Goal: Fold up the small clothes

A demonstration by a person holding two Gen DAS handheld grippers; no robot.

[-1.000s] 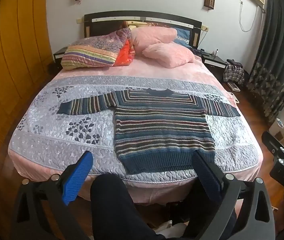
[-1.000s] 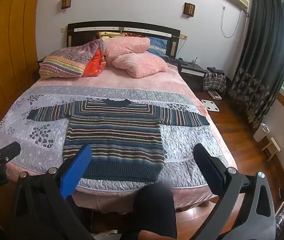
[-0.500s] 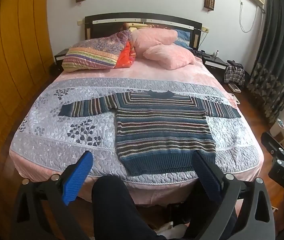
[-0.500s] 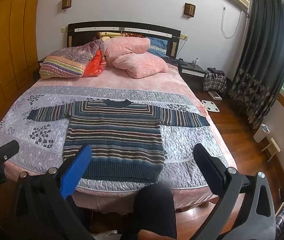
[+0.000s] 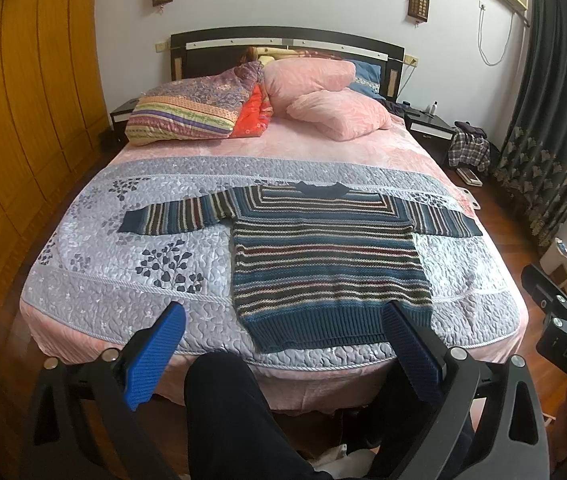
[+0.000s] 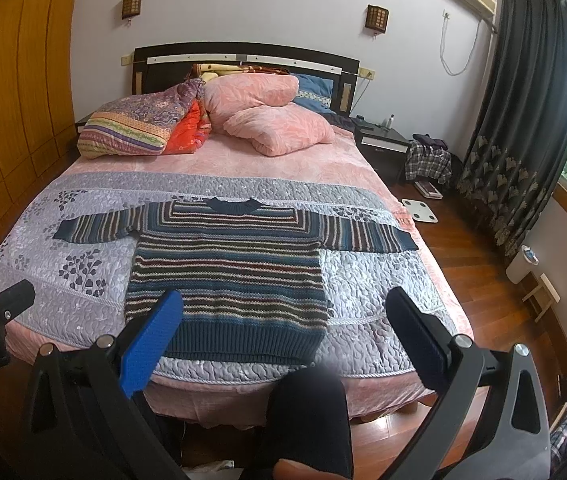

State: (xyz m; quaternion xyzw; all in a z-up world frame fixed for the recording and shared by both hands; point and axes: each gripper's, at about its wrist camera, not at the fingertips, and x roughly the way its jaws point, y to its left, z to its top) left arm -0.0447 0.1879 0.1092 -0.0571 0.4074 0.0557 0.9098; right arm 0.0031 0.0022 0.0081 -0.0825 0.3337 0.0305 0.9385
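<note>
Here, sweater: striped dark-blue knitted sweater (image 5: 329, 264) flat, sleeves spread, on grey quilted bedspread (image 5: 95, 268).
Writing: unreadable.
Left gripper (image 5: 283, 356): jaws wide, empty.
Right gripper (image 6: 287, 340): jaws wide, empty.

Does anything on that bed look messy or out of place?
Nothing much. The striped sweater lies flat on the quilt, sleeves spread. Only the pink pillows and patterned bedding are piled loosely at the headboard.
</note>
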